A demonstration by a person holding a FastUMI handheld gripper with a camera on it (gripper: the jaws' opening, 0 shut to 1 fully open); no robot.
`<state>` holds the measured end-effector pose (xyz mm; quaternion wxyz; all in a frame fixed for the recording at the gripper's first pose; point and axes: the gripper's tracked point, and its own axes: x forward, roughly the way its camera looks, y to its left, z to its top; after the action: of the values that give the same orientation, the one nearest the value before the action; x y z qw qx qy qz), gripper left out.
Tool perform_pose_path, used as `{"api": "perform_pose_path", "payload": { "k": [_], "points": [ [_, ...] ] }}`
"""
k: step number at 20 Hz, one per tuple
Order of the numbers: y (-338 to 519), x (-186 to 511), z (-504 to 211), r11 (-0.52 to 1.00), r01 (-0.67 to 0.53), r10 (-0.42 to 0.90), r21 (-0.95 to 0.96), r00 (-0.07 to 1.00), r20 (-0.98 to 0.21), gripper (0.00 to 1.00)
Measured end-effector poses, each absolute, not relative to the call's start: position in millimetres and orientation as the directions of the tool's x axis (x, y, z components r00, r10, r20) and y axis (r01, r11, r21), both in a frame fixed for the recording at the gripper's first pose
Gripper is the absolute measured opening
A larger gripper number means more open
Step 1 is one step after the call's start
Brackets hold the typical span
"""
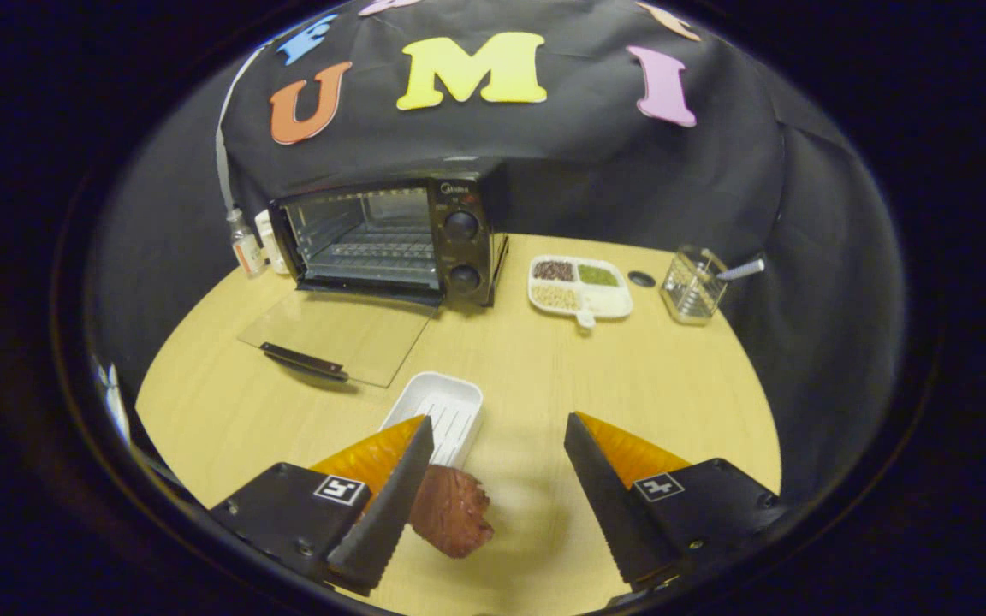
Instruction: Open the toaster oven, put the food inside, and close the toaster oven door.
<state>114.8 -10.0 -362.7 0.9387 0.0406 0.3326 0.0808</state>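
The black toaster oven (390,239) stands at the back of the wooden table with its glass door (335,338) folded flat down onto the table, so the wire rack inside shows. A reddish-brown piece of food (452,513) lies on the table right against the inner side of my left finger, with a wide gap to the right finger. My gripper (500,479) is open, well short of the oven. A white ridged tray (440,409) sits just beyond the left fingertip.
A white divided dish (604,301) with beans and seeds sits to the right of the oven, a small black disc (641,279) behind it. Further right stands a clear glass container (694,287) with a utensil. Two small bottles (246,245) stand left of the oven.
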Motion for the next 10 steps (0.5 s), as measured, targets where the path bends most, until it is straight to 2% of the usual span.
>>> {"api": "perform_pose_path", "payload": {
  "k": [3, 6, 10],
  "points": [
    [-2.3, 98.6, -383.0, 0.951, -0.158, 0.3, 0.267, 0.69, -0.658, 0.9],
    [12.7, 84.6, -393.1, 0.891, -0.156, 0.425, 0.427, 0.616, -0.663, 0.76],
    [21.5, 78.4, -395.5, 0.79, -0.114, 0.551, 0.602, 0.562, -0.617, 0.35]
  ]
}}
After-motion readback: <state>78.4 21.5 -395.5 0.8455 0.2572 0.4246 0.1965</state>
